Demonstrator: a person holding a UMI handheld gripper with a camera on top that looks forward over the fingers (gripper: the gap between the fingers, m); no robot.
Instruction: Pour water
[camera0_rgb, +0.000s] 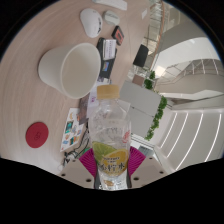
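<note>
A clear plastic bottle (109, 130) with a yellow-green label and a pale cap stands upright between my fingers. My gripper (111, 163) is shut on the bottle: both magenta pads (88, 160) press on its sides at the label. The bottle is held above the light wooden table (40, 100). A white round cup or bowl (68, 70) stands on the table beyond the bottle and to the left of it, its open top in view.
A small red round lid (38, 133) lies on the table left of the fingers. Papers (84, 125), a white computer mouse (91, 20) and other desk items lie beyond. The table's edge runs to the right, with white furniture (185, 125) past it.
</note>
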